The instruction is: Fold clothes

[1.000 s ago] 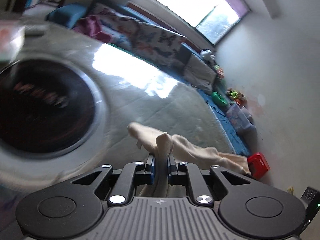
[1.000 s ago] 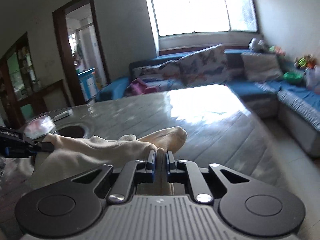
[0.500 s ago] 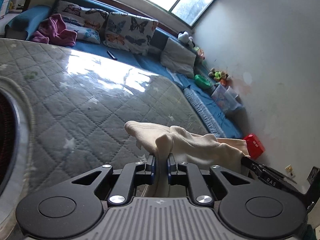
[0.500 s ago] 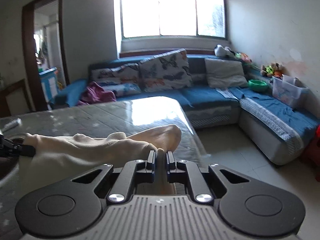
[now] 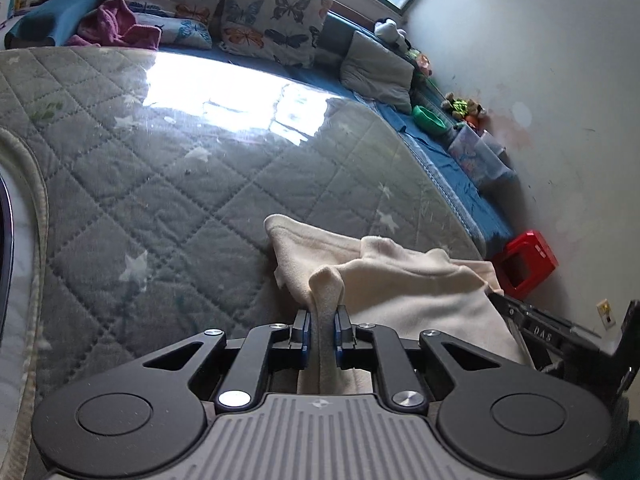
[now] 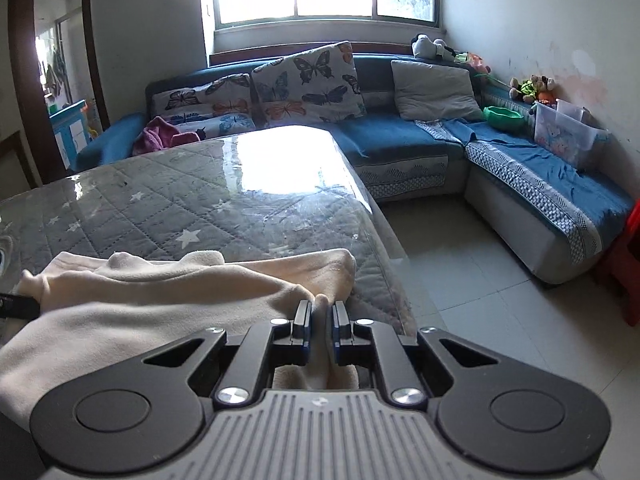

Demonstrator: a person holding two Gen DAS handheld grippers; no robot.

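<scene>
Both jaws were clamped on a cream garment [image 5: 404, 280]: the left gripper [image 5: 320, 330] and right gripper [image 6: 320, 328] each pinched a fold. It was stretched over the quilted table [image 6: 192, 208], beside its right edge, with open tabletop beyond.

Cream garment [image 5: 400, 276] between left gripper [image 5: 321, 326] fingers [image 5: 301, 330]

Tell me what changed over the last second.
Both tongs, left and right, swung the cream garment away from the round dark thing that filled the left view, out over the quilted table and lower. Nothing grabbed or released: each stays clamped on a fold.
</scene>
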